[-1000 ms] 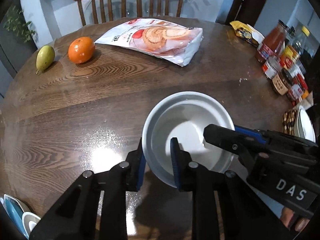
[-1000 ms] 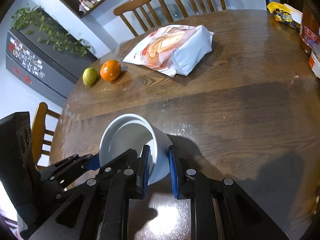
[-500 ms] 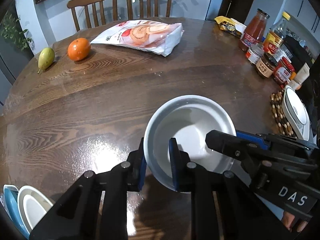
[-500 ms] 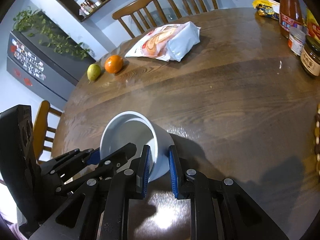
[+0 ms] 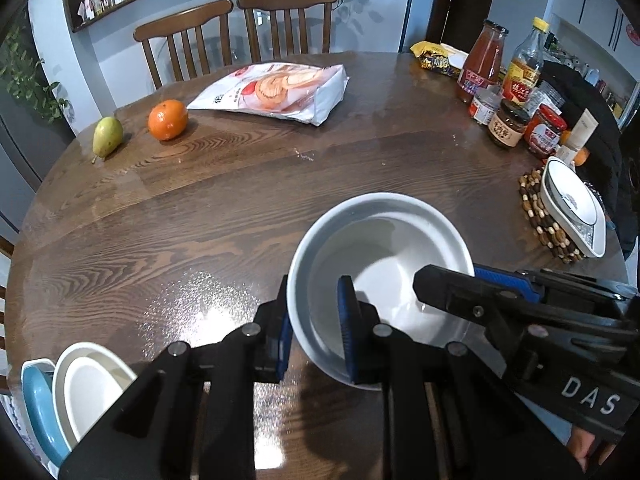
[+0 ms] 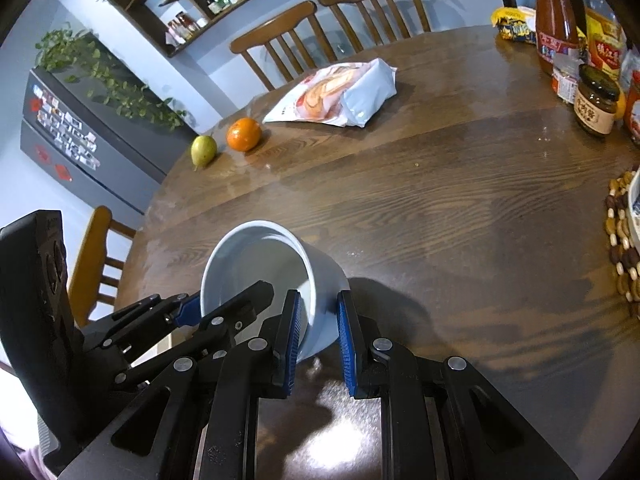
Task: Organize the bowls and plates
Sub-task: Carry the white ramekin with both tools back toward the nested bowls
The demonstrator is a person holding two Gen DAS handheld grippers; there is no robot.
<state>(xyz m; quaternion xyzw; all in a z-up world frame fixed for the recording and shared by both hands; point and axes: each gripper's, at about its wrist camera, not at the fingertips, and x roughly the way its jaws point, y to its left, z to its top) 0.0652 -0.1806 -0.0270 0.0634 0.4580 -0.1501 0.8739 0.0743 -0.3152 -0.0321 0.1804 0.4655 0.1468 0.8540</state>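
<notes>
A white bowl (image 5: 380, 280) hangs just above the round wooden table (image 5: 240, 208), held from both sides and casting a shadow under it. My left gripper (image 5: 316, 320) is shut on the bowl's near-left rim, one blue pad inside and one outside. My right gripper (image 6: 318, 330) is shut on the opposite wall of the bowl (image 6: 260, 264), which tilts with its mouth toward the left in that view. Each gripper shows in the other's view, the right gripper (image 5: 468, 280) at the right and the left gripper (image 6: 224, 304) at the lower left.
A white bowl (image 5: 88, 388) nested beside a blue dish (image 5: 36, 408) sits at the near-left edge. A white plate (image 5: 572, 208) rests on a beaded trivet (image 5: 536, 216) at the right. Jars and bottles (image 5: 508, 120), a snack bag (image 5: 280, 92), an orange (image 5: 168, 119) and a pear (image 5: 107, 136) lie farther back.
Both grippers have drawn back and risen slightly with the bowl still held. More table shows now, and the nested dishes at the lower left and the plate on the trivet have come into view.
</notes>
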